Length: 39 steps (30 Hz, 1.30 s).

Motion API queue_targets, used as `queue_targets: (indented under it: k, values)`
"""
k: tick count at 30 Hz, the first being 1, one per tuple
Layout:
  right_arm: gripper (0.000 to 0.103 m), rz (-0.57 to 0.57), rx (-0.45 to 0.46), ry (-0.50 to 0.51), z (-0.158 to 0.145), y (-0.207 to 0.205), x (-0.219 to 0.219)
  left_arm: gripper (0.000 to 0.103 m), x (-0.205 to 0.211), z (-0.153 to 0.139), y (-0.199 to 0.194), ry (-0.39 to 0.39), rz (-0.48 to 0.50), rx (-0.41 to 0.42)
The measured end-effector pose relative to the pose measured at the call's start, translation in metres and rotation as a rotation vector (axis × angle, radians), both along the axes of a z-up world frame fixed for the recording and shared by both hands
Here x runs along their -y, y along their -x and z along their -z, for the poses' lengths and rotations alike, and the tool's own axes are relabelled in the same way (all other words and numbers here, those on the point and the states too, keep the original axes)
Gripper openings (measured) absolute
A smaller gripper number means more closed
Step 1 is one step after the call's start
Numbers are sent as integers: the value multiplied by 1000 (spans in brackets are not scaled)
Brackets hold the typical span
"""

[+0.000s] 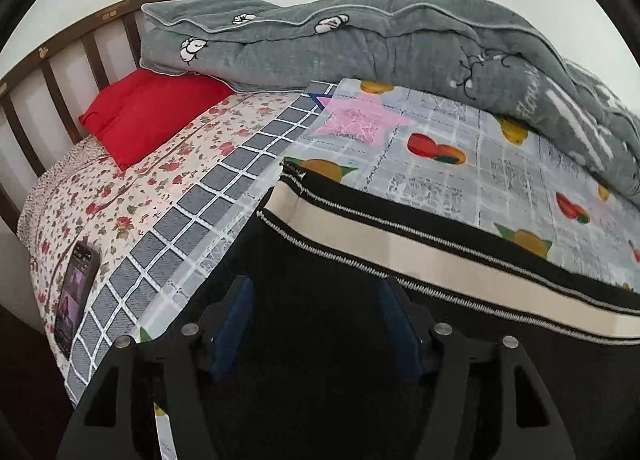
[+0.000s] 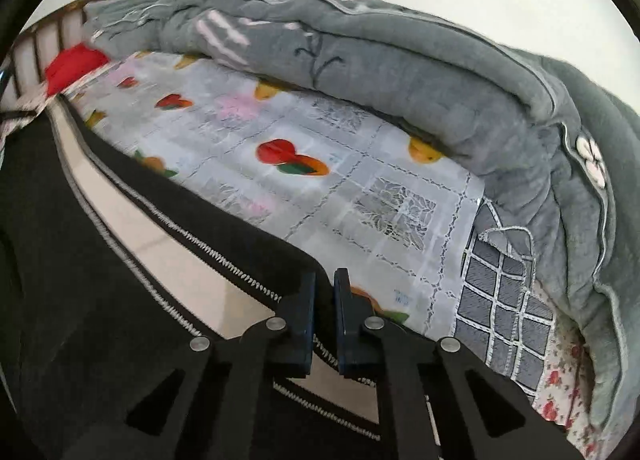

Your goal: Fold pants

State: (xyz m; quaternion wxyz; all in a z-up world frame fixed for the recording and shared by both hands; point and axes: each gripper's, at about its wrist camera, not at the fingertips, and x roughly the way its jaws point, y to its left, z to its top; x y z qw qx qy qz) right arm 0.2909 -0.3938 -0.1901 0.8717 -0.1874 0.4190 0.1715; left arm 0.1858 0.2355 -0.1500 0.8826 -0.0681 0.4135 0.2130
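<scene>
The black pants [image 1: 320, 260] with a cream side stripe [image 1: 400, 252] edged in white stitching lie on the fruit-print cloth [image 1: 460, 163] on the bed. My left gripper [image 1: 316, 288] is open, its blue-padded fingers spread over the black fabric near the pants' end. In the right wrist view the pants [image 2: 100, 260] run from the left to the bottom middle. My right gripper [image 2: 325, 280] is shut on the pants' edge, with black fabric pinched between the pads.
A rolled grey quilt [image 1: 400, 43] lies along the far side of the bed, also in the right wrist view [image 2: 400, 71]. A red pillow [image 1: 148, 115] sits by the wooden headboard [image 1: 60, 71]. A phone [image 1: 76, 292] lies on the floral sheet near the bed's edge.
</scene>
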Motion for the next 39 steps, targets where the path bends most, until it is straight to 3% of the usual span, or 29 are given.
queue_targets:
  k: [3, 7, 11, 12, 14, 15, 22, 28, 32, 39]
  values:
    - [11, 2, 23, 77, 12, -1, -12, 63, 2, -1, 7, 27, 20, 0]
    - [24, 68, 65, 110, -5, 9, -10, 63, 1, -6, 24, 11, 46, 7]
    - [25, 189, 137, 87, -31, 29, -4, 63, -7, -5, 50, 72, 70, 23]
    - [28, 219, 151, 53, -38, 36, -3, 63, -9, -4, 61, 92, 76, 30]
    - [50, 282, 178, -10, -51, 51, -4, 63, -13, 0, 78, 127, 83, 41]
    - [52, 302, 192, -48, -57, 60, -6, 63, -15, 2, 84, 143, 80, 45]
    - [52, 381, 174, -223, -66, 106, -40, 63, -33, 37, 142, 361, 70, 70]
    - [52, 430, 123, -197, -64, 133, -60, 63, -57, 64, 150, 553, 19, 176]
    - [52, 451, 61, -252, -58, 149, -66, 63, -68, 67, 145, 574, 14, 217]
    - [52, 460, 36, -241, -40, 170, -92, 62, -101, 68, 125, 621, -61, 275]
